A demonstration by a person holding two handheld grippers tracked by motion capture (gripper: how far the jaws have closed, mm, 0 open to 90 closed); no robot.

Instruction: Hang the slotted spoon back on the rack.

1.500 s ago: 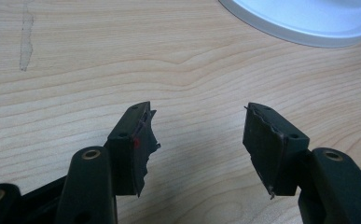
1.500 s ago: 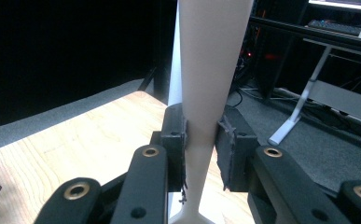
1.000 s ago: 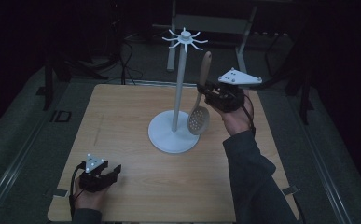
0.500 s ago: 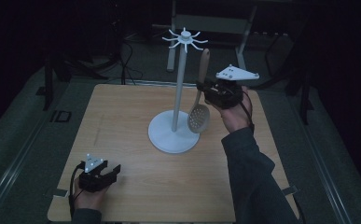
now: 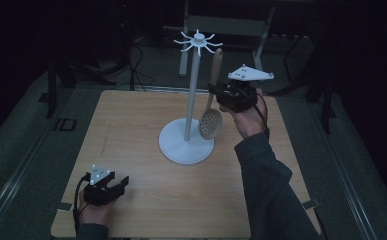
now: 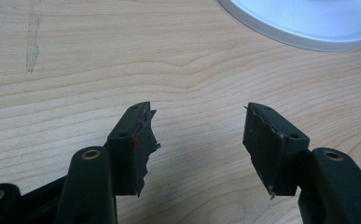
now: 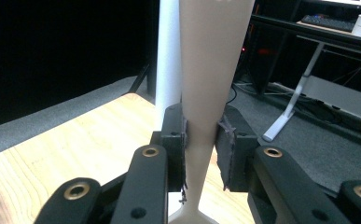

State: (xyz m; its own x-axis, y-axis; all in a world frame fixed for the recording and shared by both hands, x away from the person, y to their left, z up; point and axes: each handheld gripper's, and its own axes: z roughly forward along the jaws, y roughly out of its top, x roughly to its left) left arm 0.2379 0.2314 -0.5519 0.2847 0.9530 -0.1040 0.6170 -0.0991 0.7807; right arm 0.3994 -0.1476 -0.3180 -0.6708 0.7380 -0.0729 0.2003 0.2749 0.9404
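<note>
Two grippers were in your hands: your right gripper [image 5: 220,98] clamped the spoon [image 5: 211,102] by its handle, upright beside the rack [image 5: 192,90]. Your left gripper [image 5: 112,183] rested open and empty on the table [image 5: 131,130]. Hanging seemed underway; next, probably lift toward a hook.

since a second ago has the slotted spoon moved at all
Yes, slightly. The slotted spoon, clamped in the right gripper, has drifted left toward the white stand; its bowl now sits nearer the pole.

Dimness is swallowing the high view's surroundings while the table [image 5: 146,150] is staying faintly lit; the left gripper view is showing bright, sharp woodgrain, the right gripper view is blurring up close.
</note>
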